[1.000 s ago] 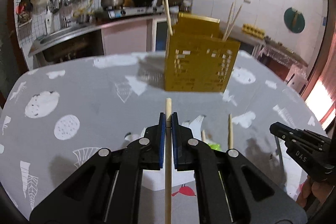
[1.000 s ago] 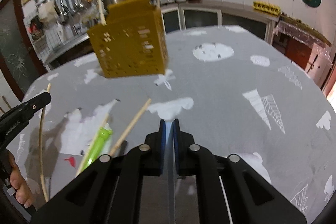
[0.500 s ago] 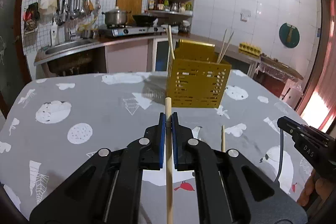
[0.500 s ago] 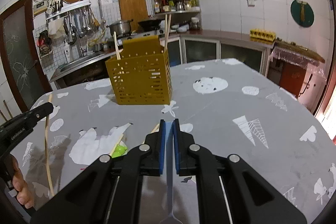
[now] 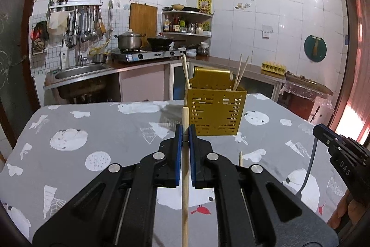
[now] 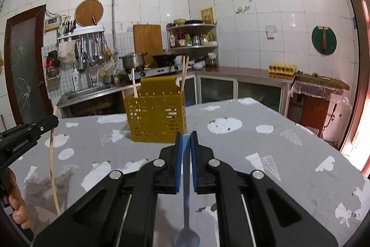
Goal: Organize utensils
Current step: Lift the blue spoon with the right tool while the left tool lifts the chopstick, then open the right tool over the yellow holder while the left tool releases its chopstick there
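Left gripper [image 5: 185,131] pinched tight on a pale wooden chopstick [image 5: 185,168], held upright above the grey patterned tablecloth [image 5: 111,131]. Right gripper [image 6: 185,138] closed narrow on a metal spoon [image 6: 186,219], bowl hanging down. Perforated yellow utensil holder [image 6: 157,117] stands on the table ahead, with three chopsticks inside.

"DAS" on right gripper [image 5: 342,155]; "GenRobot.AI" on left gripper [image 6: 27,134].

Mustard-yellow holder [image 5: 215,112], pale wooden chopstick [image 5: 185,168], grey tablecloth [image 5: 111,131] with white prints.
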The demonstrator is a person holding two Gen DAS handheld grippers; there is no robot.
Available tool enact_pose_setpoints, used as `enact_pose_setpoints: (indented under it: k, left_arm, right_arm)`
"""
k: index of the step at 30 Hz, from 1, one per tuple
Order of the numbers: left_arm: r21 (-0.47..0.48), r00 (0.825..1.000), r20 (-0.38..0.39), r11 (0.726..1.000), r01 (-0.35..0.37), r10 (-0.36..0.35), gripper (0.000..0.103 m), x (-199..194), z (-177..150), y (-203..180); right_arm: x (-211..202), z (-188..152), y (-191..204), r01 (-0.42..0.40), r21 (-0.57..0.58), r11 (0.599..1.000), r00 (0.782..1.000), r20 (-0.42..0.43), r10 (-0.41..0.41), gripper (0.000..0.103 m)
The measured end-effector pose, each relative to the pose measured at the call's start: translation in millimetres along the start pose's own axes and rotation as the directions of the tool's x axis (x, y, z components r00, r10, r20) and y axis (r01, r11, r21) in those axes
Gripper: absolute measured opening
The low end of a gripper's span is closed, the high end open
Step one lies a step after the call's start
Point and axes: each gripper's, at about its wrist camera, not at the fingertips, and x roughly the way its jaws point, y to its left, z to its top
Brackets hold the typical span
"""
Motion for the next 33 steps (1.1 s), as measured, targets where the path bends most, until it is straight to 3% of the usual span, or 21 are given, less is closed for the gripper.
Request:
enact_pose_setpoints:
  k: [19,27,33]
  left_arm:
    - [-0.022,0.994,0.104,0.999,0.023,-0.021,0.005,24.3,62.7,-3.9]
    - [0.002,0.984,0.174,1.0,0.029,-0.029,0.005,42.5,120.1,-13.3]
    - [0.004,0.964,0.261,0.999,0.04,-0.04,0.005,60.3,172.6,-19.3]
  right_arm:
    - [39.1,52.3,-18.2,-0.019,0.02,1.0,0.999,0.033,0.018,0.008]
    - [56.1,90.8,-4.3,-0.029,-0.001,1.0,0.996,0.089,0.028,0.008]
    - [72.8,140.3,3.6,-0.036,0.0,0.999,0.985,0.168,0.035,0.008]
